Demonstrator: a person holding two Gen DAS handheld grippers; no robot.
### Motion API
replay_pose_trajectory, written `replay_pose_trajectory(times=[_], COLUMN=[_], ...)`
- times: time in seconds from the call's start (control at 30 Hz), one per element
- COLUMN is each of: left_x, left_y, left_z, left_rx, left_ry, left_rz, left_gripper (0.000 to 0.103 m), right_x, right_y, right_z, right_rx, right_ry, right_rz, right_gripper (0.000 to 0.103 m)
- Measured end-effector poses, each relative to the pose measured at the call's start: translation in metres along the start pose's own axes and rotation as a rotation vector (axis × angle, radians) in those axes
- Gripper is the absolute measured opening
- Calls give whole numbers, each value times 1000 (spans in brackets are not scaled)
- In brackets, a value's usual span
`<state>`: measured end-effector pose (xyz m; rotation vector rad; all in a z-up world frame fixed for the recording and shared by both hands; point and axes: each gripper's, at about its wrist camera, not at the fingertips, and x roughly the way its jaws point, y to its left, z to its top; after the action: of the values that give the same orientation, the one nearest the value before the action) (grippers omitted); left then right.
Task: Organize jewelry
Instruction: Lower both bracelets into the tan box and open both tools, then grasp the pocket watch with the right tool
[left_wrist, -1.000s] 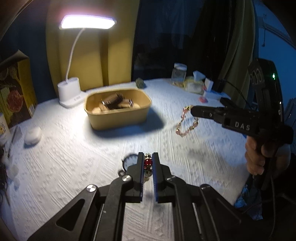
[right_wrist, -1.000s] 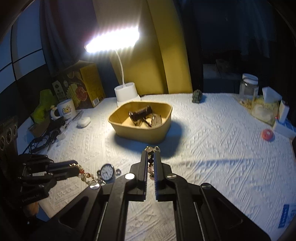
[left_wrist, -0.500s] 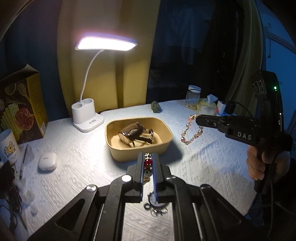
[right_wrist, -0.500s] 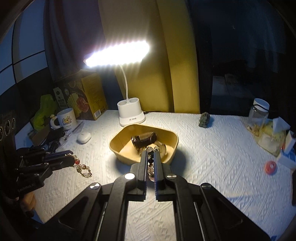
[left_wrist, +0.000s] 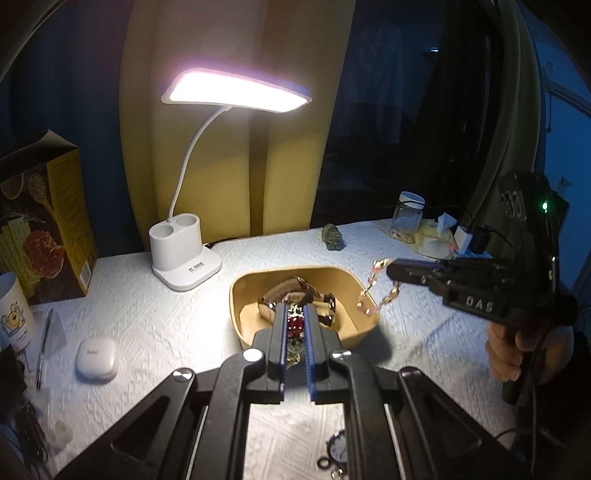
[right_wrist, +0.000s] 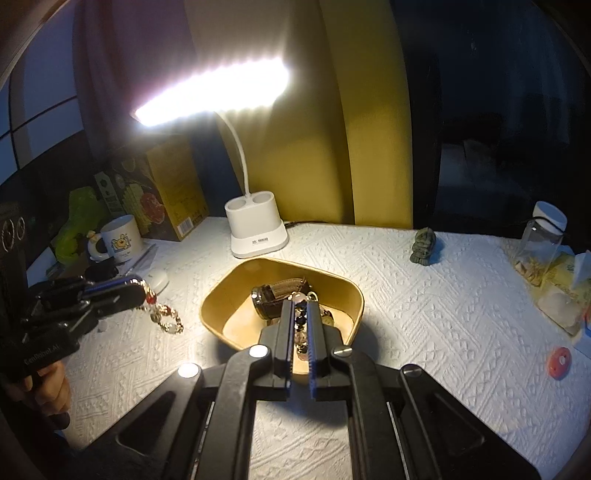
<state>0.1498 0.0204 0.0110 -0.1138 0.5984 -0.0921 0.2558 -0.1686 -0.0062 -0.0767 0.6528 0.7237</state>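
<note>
Fingers of the left gripper (left_wrist: 295, 325) pinched a red-beaded bracelet (left_wrist: 294, 325) that hung just above the near rim of the yellow tray (left_wrist: 236, 299). The right gripper (right_wrist: 299, 321) pinched a pink bead bracelet (left_wrist: 380, 291) above the same tray, which held a brown strap watch (right_wrist: 273, 295) on the white worktop (right_wrist: 424, 314).

Your table (right_wrist: 424, 332), under a white textured cloth, carries a yellow tray (right_wrist: 343, 291), white desk lamp (right_wrist: 258, 236), mug (right_wrist: 118, 238), food box (right_wrist: 170, 184), earbud case (left_wrist: 96, 359), pocket watch (left_wrist: 338, 448), stone figurine (right_wrist: 424, 245) and glass jar (right_wrist: 543, 240).
</note>
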Motion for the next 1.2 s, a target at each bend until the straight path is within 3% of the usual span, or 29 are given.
replay_pose_trajectory(times=[0.23,0.4,0.6,0.67,0.73,0.83,1.2], left_x=[28,52,73,75,74,68,41], left_y=[0,1,2,2,2,4,11], left_z=[12,17,15,14,14,13,-4], left_rx=[13,17,8,4,6,3,-28], left_ry=[15,56,123,129,126,112,96], left_rz=[3,-1,-8,-2,3,9,19], left_gripper=[7,7,10,15,27,33,38], right_x=[22,26,28,27,26,24,12], right_y=[-14,-30,-40,-41,-41,-37,-14], right_z=[-2,-5,-11,-13,-15,-16,-23], right_rx=[24,65,86,91,93,89,60], right_ry=[38,43,56,61,63,64,68], right_rz=[4,3,-2,-5,-6,-6,-9], right_gripper=[8,31,33,33,33,34,34])
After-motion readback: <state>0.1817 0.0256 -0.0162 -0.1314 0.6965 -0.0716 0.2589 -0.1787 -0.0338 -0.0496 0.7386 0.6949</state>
